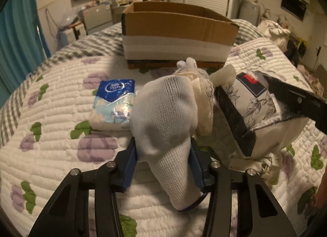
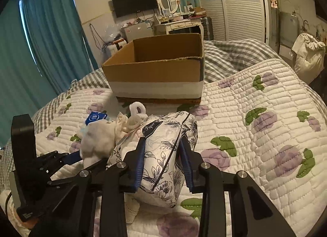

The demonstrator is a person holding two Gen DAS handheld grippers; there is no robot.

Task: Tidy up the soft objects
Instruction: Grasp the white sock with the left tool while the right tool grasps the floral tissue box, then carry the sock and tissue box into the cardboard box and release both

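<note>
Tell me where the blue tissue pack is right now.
In the left wrist view the blue tissue pack lies flat on the quilt, left of the white sock in the left gripper, in front of the cardboard box.

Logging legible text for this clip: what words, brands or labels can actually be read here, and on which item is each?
"Vinda": white logo on the blue tissue pack, left of the white sock.
"Paper": script on the dark banner of the floral tissue pack in the right gripper; letters before it are hidden.
Small print lower on the blue pack: too blurred.
Red label on the floral pack: unreadable.
Cardboard box: no text visible.
</note>
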